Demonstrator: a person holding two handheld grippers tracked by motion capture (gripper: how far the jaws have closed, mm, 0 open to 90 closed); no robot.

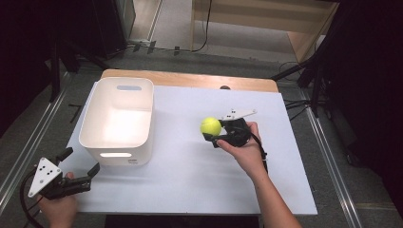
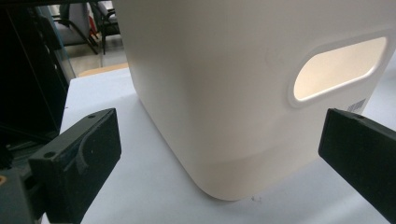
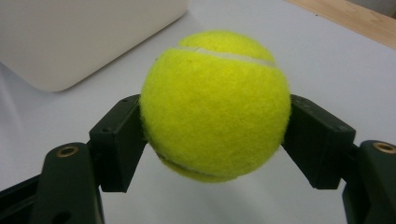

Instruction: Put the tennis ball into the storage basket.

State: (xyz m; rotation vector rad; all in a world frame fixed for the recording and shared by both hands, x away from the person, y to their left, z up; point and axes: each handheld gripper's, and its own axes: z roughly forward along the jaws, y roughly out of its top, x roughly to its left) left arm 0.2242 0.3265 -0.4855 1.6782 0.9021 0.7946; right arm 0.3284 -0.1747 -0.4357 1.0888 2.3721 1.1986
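Clamped between the right tongs [image 3: 212, 140]: yellow tennis ball [image 3: 215, 105], lifted off the white counter [image 1: 199, 175]. Off to their left, apart: white bin [image 1: 119, 118], open top upward. Left tongs [image 1: 78, 168] spread wide, empty, near the bin's front wall.

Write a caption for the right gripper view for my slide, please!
Right gripper squeezing a yellow tennis ball above the white table.

Lab: tripod legs [image 1: 66, 59], floor cables [image 1: 294, 102]
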